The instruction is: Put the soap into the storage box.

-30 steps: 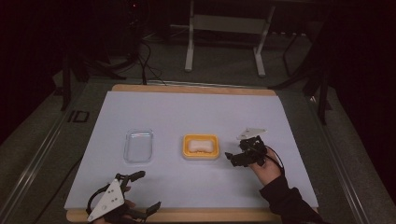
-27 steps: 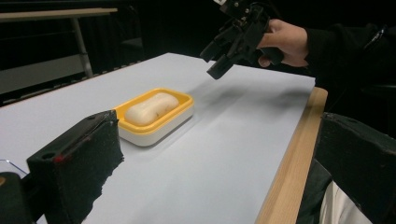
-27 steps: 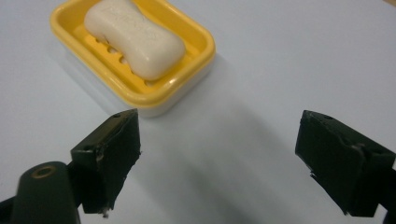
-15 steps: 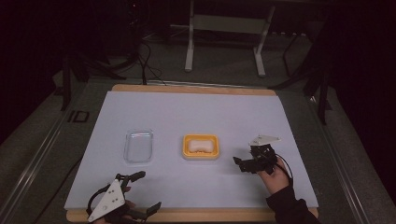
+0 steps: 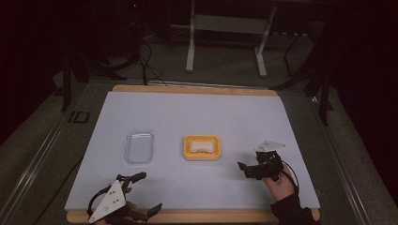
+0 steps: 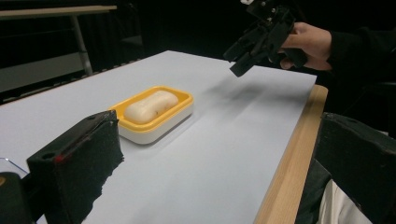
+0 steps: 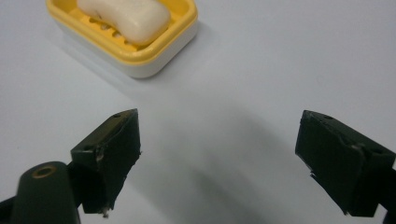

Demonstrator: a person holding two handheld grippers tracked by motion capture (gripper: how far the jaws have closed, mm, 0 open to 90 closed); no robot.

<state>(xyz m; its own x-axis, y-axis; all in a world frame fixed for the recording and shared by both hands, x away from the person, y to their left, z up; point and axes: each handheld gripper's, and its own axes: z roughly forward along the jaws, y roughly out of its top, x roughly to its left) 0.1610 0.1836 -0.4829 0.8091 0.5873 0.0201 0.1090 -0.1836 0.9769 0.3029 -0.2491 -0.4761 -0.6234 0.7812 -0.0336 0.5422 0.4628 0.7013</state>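
Right gripper (image 5: 245, 168) open, empty, near soap dish (image 5: 202, 147); clear lid (image 5: 139, 146) beyond; nothing between.

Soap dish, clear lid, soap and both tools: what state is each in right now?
Soap dish: uncovered, upright on the table.
Soap: lying in the dish.
Clear lid: off, lying left of the dish.
Left tool: open, empty.
Right tool: open, empty, above the table near the dish.

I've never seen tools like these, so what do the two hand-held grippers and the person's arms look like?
Both are black, with two blocky jaws. The left gripper carries a pale three-cornered plate with small dark holes; the right gripper has a similar plate and a thin black cable. The right arm wears a dark sleeve.
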